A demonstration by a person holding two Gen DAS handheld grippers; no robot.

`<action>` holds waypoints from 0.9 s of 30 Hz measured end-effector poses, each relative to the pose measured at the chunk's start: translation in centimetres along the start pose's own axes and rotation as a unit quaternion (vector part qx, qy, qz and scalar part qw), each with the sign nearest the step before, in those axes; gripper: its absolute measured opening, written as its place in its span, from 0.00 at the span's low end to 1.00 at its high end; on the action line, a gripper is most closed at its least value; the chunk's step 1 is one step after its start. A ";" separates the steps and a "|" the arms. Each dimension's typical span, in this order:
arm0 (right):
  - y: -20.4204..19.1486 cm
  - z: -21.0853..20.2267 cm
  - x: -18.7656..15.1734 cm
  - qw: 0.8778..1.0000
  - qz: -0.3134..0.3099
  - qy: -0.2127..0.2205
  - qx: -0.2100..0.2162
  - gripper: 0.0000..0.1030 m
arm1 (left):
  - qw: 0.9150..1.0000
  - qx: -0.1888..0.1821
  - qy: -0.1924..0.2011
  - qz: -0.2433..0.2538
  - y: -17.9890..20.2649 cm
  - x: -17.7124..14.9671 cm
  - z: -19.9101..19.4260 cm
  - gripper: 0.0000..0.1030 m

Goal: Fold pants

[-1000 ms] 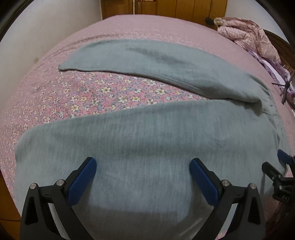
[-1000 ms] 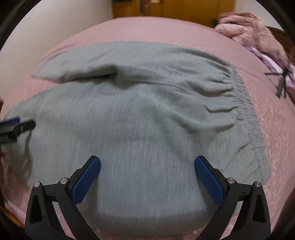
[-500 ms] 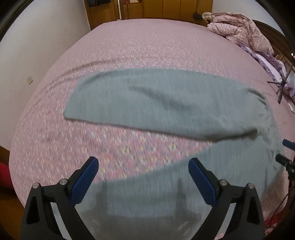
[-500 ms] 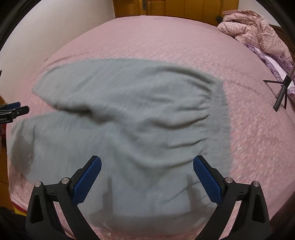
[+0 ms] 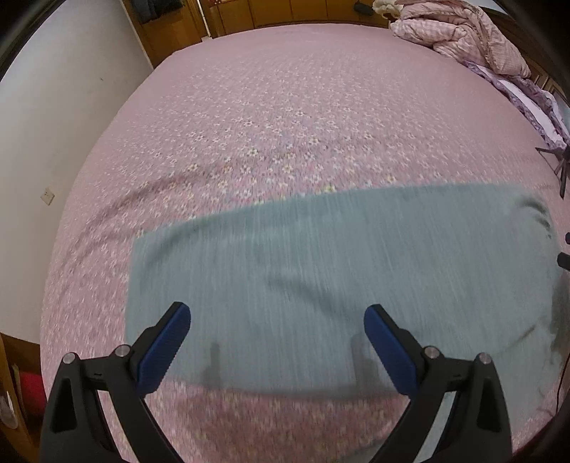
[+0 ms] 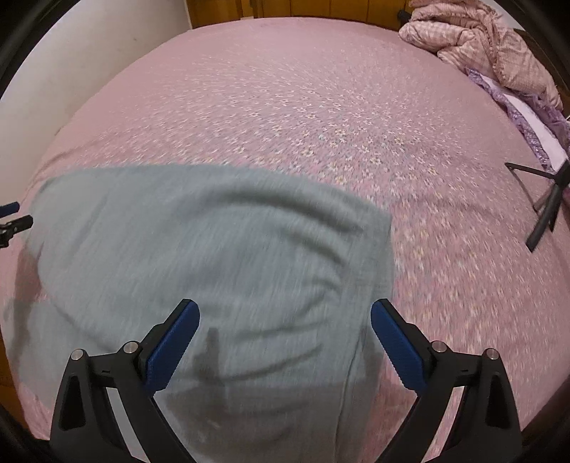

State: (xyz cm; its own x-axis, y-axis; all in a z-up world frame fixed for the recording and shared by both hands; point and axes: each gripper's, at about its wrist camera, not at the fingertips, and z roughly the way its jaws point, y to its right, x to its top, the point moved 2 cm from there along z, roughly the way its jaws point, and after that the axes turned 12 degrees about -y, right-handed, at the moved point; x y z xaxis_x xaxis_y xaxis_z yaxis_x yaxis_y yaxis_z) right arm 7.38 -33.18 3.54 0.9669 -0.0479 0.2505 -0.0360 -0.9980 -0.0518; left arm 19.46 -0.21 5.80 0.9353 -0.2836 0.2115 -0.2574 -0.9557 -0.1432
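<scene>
With both the left gripper and right gripper spread wide and empty above the near edge of the pants, lying on the bed, best to lower squarely, pinch, then fold.

A wide bed covered in a pink bedspread with small white flowers fills most of the room. At its far right corner lies a crumpled pink checked quilt, with a purple frilled pillow just beside it. A black tripod stands on the bedspread at the right. A white wall with a socket runs along the left; wooden cabinets line the back.
</scene>
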 end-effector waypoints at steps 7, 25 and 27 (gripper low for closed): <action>1.0 0.9 3.5 1.000 -0.010 -0.011 0.000 0.96 | 0.999 -0.010 -0.032 0.018 -0.3 2.3 2.0 0.97; 3.0 1.3 6.9 0.999 -0.026 -0.041 -0.009 0.96 | 0.999 -0.002 -0.053 0.010 -4.0 4.4 3.5 0.97; 3.1 1.7 7.3 0.999 -0.030 -0.044 -0.003 0.96 | 0.998 -0.007 -0.052 0.019 -3.7 4.8 3.5 0.97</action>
State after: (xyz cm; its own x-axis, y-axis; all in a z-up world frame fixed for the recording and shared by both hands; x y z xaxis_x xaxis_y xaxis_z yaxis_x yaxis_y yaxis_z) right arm 14.74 -36.54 3.59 0.9857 0.0145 0.1678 0.0204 -0.9992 -0.0335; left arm 25.73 2.26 3.98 0.9446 -0.3111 0.1042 -0.2963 -0.9453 -0.1361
